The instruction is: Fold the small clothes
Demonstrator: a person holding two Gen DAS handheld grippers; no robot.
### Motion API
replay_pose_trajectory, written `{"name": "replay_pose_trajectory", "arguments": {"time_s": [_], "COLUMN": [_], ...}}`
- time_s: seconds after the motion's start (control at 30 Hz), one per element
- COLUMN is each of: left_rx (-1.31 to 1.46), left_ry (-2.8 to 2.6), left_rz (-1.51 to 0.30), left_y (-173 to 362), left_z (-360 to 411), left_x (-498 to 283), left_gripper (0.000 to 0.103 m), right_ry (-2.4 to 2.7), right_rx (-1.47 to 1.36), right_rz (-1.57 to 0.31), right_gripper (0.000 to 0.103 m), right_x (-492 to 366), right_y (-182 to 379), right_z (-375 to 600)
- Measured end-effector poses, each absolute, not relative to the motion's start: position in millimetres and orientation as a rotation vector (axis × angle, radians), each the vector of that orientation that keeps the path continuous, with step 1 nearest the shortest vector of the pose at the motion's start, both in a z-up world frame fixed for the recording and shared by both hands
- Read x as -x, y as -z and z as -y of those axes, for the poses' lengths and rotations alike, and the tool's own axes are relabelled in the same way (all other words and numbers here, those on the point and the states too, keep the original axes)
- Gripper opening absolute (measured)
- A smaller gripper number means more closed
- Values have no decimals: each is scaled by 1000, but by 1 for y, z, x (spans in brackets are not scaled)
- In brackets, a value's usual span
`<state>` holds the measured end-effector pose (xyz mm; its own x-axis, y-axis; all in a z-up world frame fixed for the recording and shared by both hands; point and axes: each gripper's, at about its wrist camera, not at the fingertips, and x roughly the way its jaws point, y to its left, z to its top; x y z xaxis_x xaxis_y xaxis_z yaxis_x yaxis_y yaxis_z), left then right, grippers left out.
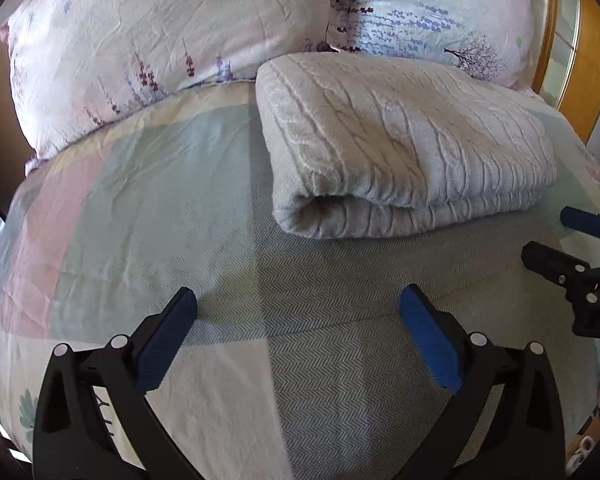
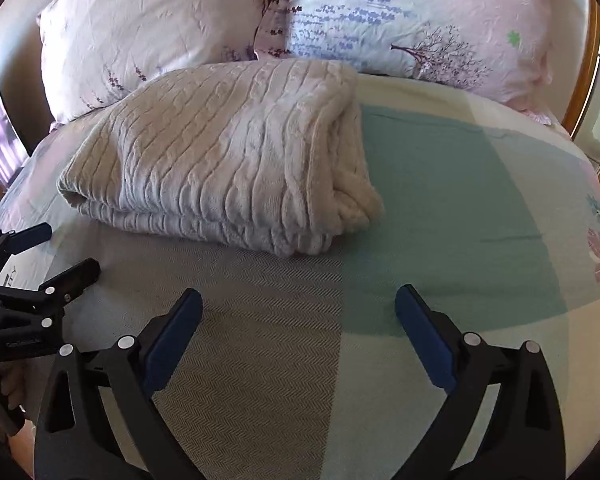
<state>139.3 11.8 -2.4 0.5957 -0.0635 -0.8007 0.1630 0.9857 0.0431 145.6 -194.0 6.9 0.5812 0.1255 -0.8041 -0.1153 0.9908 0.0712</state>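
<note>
A cream cable-knit garment [image 1: 404,148] lies folded in a thick bundle on the bed, also in the right wrist view [image 2: 228,160]. My left gripper [image 1: 298,300] is open and empty, hovering over the bedspread a little in front of the bundle and to its left. My right gripper [image 2: 298,300] is open and empty, in front of the bundle's right end. The right gripper shows at the right edge of the left wrist view [image 1: 548,236]; the left gripper shows at the left edge of the right wrist view [image 2: 66,248]. Neither touches the garment.
The bedspread [image 1: 140,216] has pastel green, pink, cream and grey herringbone patches. Two floral pillows [image 1: 148,40] [image 2: 420,20] lean at the head of the bed behind the bundle. A wooden headboard edge [image 1: 592,60] stands at the right.
</note>
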Motion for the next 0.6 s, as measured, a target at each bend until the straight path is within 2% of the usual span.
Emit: {"name": "replay_pose_trajectory", "arguments": {"time_s": [0.6], "left_rx": [-101], "left_ry": [137], "left_rz": [-932], "left_y": [3], "left_z": [-13], "left_x": [-140], "left_gripper": [101], "right_ry": [-133], "right_rx": [27], "right_rz": [-974], "right_gripper": [102], "right_x": [-142], "right_y": [-3], "right_z": [192]}}
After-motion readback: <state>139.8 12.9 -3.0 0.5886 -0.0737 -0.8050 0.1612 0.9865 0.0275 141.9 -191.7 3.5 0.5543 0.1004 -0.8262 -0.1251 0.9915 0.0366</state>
